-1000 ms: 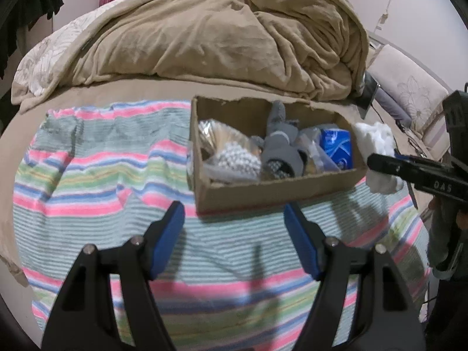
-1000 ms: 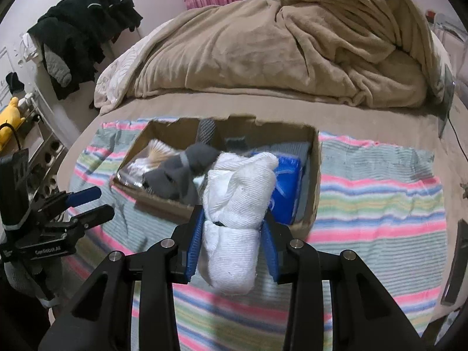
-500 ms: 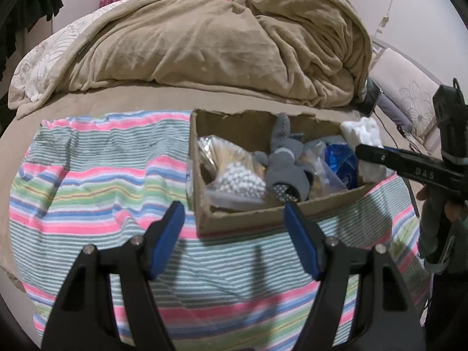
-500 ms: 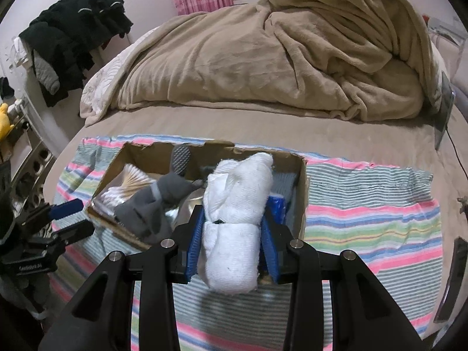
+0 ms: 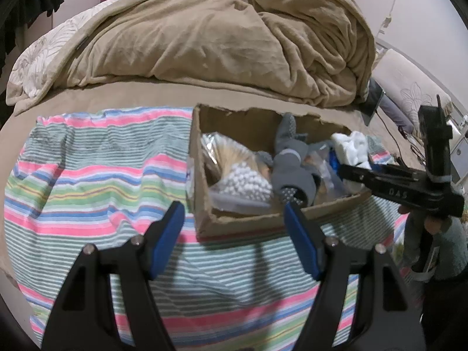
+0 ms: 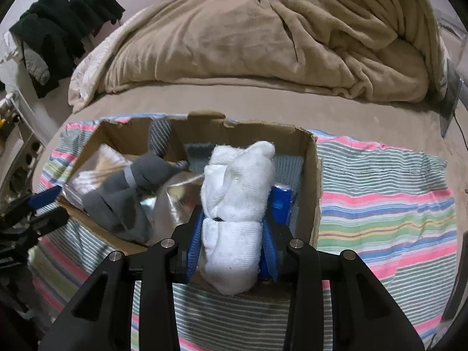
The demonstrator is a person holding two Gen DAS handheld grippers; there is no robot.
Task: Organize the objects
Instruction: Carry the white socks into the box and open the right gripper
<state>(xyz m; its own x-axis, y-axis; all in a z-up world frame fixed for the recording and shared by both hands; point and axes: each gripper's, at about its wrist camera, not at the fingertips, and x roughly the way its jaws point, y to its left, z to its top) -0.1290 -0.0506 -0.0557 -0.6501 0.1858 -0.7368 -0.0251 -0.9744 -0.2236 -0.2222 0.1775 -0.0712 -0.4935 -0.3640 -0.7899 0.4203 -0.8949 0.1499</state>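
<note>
An open cardboard box (image 5: 251, 225) (image 6: 313, 175) sits on a striped cloth (image 5: 87, 181) on the bed. It holds grey socks (image 5: 292, 169) (image 6: 128, 199), a bag of cotton swabs (image 5: 242, 181) and a blue packet (image 6: 282, 201). My right gripper (image 6: 232, 234) is shut on a rolled white sock bundle (image 6: 237, 199) (image 5: 351, 146), held over the box's right part. My left gripper (image 5: 234, 234) is open and empty, just in front of the box's near wall.
A heaped tan blanket (image 5: 219, 35) (image 6: 278, 29) lies behind the box. Dark clothes (image 6: 58, 20) hang at the left. A pillow (image 5: 409, 93) lies at the right. The striped cloth (image 6: 380, 190) extends right of the box.
My right gripper has carried the white sock bundle forward from in front of the box to over its right part. The left gripper has stayed open and moved slightly closer to the box.
</note>
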